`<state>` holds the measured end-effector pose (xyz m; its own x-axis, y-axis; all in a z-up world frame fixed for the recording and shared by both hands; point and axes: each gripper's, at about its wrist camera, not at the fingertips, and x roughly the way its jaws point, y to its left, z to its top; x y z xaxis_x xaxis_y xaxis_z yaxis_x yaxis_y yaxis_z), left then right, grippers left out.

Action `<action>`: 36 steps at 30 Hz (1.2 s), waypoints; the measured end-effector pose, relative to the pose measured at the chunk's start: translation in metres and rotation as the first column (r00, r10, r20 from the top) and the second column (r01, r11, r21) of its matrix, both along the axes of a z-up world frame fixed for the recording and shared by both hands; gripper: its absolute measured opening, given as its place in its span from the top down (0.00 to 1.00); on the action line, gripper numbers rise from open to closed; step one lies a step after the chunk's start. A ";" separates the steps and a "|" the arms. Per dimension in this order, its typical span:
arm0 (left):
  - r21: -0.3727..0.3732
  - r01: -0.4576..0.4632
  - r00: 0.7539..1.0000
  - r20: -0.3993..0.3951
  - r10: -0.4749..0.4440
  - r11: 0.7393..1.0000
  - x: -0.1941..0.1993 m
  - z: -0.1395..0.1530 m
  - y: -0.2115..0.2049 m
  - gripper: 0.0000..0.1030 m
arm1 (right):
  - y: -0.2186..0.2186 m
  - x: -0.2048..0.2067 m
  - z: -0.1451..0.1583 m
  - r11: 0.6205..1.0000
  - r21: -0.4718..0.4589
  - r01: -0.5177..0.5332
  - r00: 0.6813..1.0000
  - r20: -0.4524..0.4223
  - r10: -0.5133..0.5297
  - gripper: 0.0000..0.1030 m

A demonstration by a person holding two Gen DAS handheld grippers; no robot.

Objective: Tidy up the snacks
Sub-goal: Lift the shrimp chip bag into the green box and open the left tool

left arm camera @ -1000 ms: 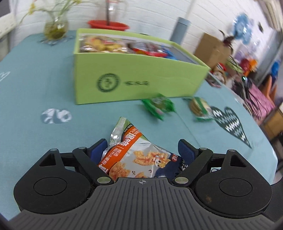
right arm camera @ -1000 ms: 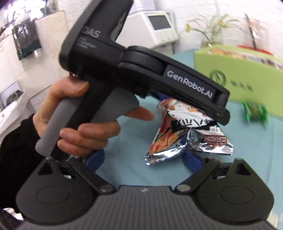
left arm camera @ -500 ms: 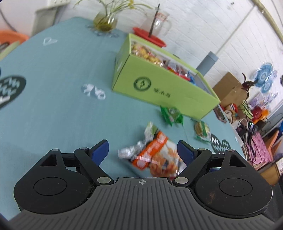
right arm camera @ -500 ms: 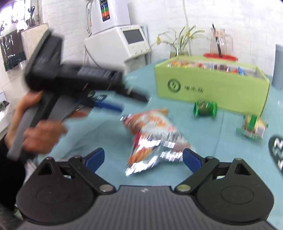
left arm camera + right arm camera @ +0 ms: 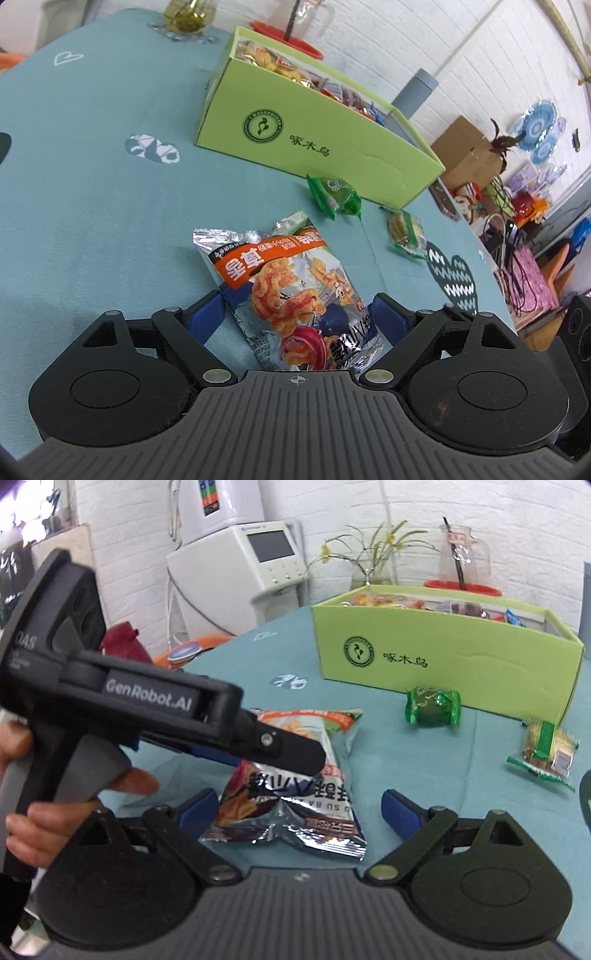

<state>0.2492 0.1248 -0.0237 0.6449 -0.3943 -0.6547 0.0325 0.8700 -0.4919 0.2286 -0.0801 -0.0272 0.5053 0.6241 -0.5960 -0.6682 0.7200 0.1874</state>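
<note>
A silver and orange chip bag (image 5: 291,291) lies on the teal tablecloth (image 5: 92,206). My left gripper (image 5: 295,317) is open, its blue fingers on either side of the bag's near end. In the right wrist view the same bag (image 5: 291,786) lies between the open fingers of my right gripper (image 5: 299,808), with the left gripper's body (image 5: 155,709) over its left part. A green box (image 5: 317,136) holding several snacks stands beyond, also in the right wrist view (image 5: 443,657). A green candy pack (image 5: 334,195) and a cracker pack (image 5: 406,230) lie in front of it.
A flower vase (image 5: 188,11), a glass jug on a red plate (image 5: 461,561) and a grey cylinder (image 5: 413,92) stand behind the box. A white machine (image 5: 240,576) is off the table at left. Cardboard boxes and clutter (image 5: 476,155) lie past the right edge.
The left gripper lifted away from the chip bag half a second ago and has come back down, open around its near end. The right gripper has moved closer to the bag.
</note>
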 end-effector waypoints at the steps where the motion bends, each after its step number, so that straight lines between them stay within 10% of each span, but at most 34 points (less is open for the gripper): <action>1: 0.009 0.002 1.000 0.004 -0.002 1.000 0.000 0.000 -0.002 0.25 | 0.002 0.002 -0.002 1.000 0.011 -0.004 1.000 -0.023 0.005 0.09; 3: 0.045 0.008 1.000 0.013 -0.008 0.999 -0.002 0.000 -0.008 0.29 | 0.013 0.005 -0.008 0.999 0.006 -0.033 0.999 -0.037 0.033 0.08; 5: 0.045 0.037 0.999 0.003 -0.037 0.998 -0.002 0.002 -0.012 0.56 | 0.026 -0.001 -0.010 0.998 -0.034 -0.058 0.998 0.017 0.059 0.09; 8: 0.049 0.045 0.998 0.036 -0.047 0.998 -0.003 0.015 -0.012 0.59 | 0.034 -0.013 -0.004 0.994 -0.083 -0.066 0.993 0.094 0.074 0.13; 22: 0.116 0.084 0.974 0.202 -0.106 0.990 0.150 0.131 -0.031 0.57 | 0.023 0.108 0.099 0.998 -0.059 0.010 0.948 0.318 0.010 0.13; 30: 0.146 0.066 0.997 0.020 -0.070 0.987 0.255 0.072 -0.021 0.53 | 0.045 0.234 0.071 0.993 -0.118 -0.021 0.992 0.122 0.036 0.14; 36: 0.089 0.080 0.992 0.092 -0.088 0.993 0.250 0.068 -0.011 0.35 | 0.045 0.244 0.057 0.995 -0.097 -0.008 0.989 0.149 0.023 0.10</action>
<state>0.4988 0.1140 0.0440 0.6734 -0.3953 -0.6248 0.1508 0.9007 -0.4074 0.4723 -0.0350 0.0294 0.5840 0.5759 -0.5721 -0.6945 0.7193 0.0151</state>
